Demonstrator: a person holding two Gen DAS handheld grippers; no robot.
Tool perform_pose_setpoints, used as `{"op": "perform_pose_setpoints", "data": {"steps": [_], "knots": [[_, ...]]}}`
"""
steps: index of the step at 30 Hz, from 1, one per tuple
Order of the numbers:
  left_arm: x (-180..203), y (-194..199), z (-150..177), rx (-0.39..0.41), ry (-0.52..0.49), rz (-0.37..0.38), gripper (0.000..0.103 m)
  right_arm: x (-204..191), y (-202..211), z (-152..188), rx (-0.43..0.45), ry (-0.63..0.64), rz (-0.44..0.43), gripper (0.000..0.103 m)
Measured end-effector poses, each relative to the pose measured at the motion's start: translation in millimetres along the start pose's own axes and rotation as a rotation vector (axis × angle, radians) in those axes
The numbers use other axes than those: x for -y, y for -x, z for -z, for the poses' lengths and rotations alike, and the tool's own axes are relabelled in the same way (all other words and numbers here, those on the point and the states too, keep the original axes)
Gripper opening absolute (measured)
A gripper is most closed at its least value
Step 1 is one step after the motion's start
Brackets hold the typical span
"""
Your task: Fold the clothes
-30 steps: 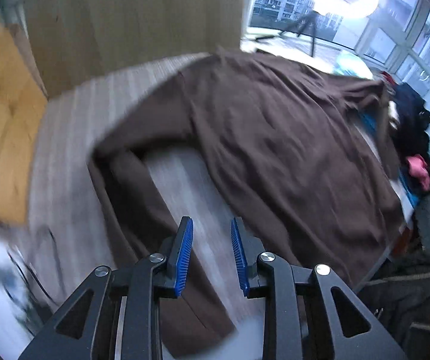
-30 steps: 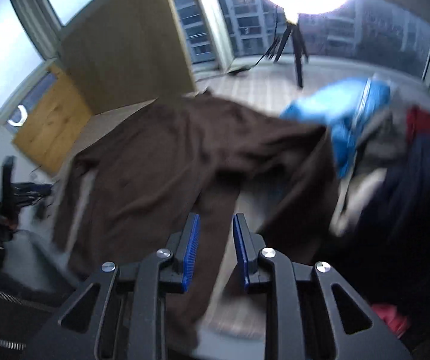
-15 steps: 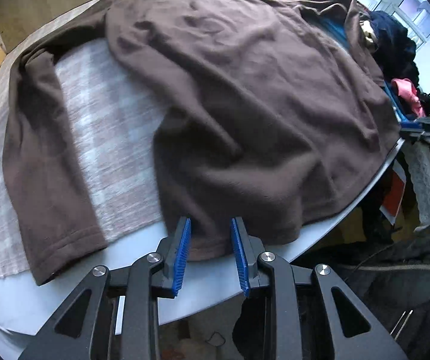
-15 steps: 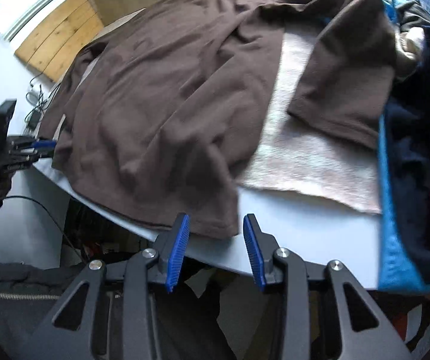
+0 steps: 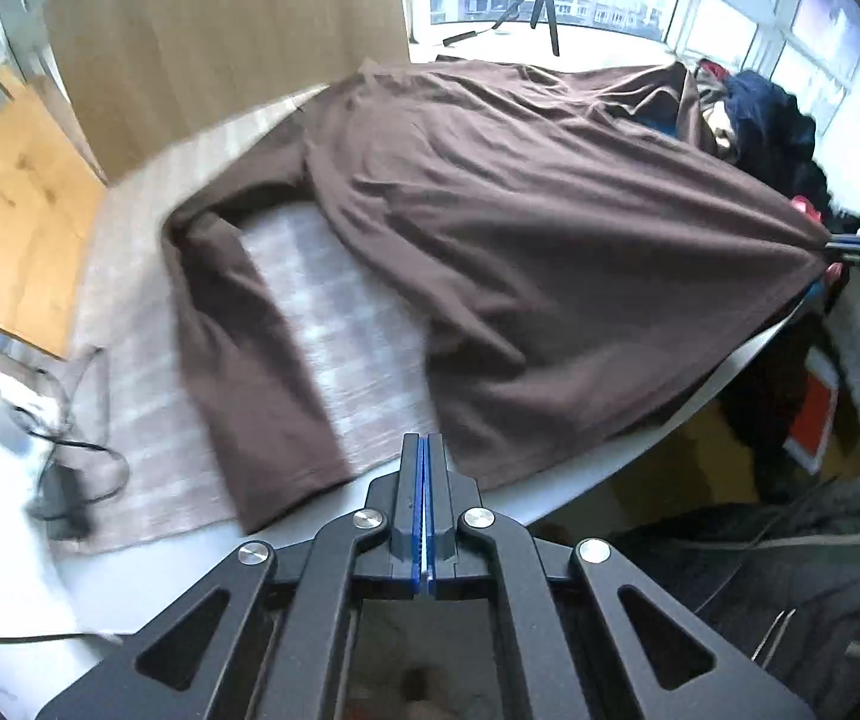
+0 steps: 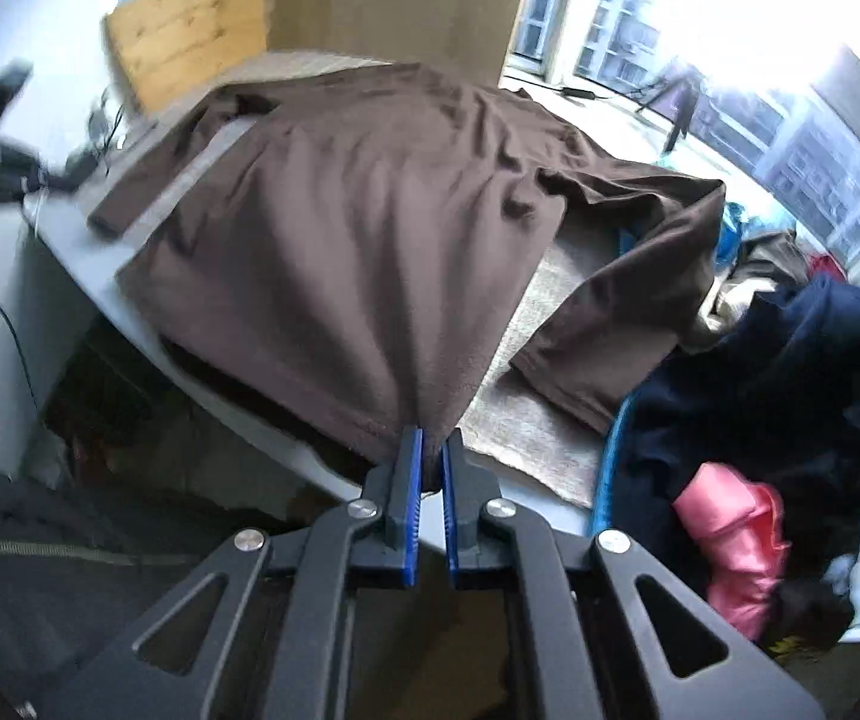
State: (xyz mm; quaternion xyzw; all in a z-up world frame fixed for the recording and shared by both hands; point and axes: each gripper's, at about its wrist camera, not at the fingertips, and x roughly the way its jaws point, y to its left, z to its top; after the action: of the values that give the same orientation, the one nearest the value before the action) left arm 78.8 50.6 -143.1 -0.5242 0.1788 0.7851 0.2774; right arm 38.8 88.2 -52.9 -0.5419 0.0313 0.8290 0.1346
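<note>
Left gripper (image 5: 424,450) clenched tight, pads flush, nothing visible betw them; tips just beside hem of brown sweater (image 5: 520,252). Sweater spread over beige mat (image 5: 334,336) on white table (image 5: 556,498), one sleeve lying alongside.
R view: right gripper (image 6: 428,450) closing, hem corner pinched betw blue pads, fabric pulled taut. Navy garment (image 6: 790,360), pink cloth (image 6: 736,540) piled at right.

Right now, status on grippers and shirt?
Left gripper shut, no cloth seen inside. Right gripper closing on brown shirt hem, fabric pulled taut. Clothes pile beside one sleeve.
</note>
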Motion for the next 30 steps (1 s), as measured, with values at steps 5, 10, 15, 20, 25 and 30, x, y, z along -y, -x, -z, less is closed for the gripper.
{"op": "perform_pose_setpoints", "data": {"steps": [5, 10, 15, 20, 25, 30], "knots": [[2.1, -42.3, 19.3, -0.054, 0.059, 0.052, 0.003, 18.3, -39.6, 29.5, -0.094, -0.12, -0.004, 0.023], [4.0, -79.0, 21.6, -0.059, 0.099, 0.062, 0.023, 43.0, -71.8, 38.5, -0.129, -0.295, -0.076, 0.024], [4.6, -97.5, 15.0, -0.097, 0.116, 0.021, 0.029, 45.7, -91.5, 38.5, -0.138, -0.347, -0.162, 0.027], [11.7, -98.7, 7.9, -0.085, 0.124, 0.059, 0.004, 43.3, -102.1, 43.2, -0.143, -0.309, -0.187, 0.001], [-4.7, -31.9, 0.9, -0.031, 0.122, 0.033, 0.004, 53.0, -67.8, 33.8, -0.026, -0.325, -0.228, 0.0], [-0.3, 45.7, 0.2, 0.027, 0.034, -0.057, 0.004, 59.8, -25.6, 24.2, 0.121, -0.336, -0.193, 0.0]]}}
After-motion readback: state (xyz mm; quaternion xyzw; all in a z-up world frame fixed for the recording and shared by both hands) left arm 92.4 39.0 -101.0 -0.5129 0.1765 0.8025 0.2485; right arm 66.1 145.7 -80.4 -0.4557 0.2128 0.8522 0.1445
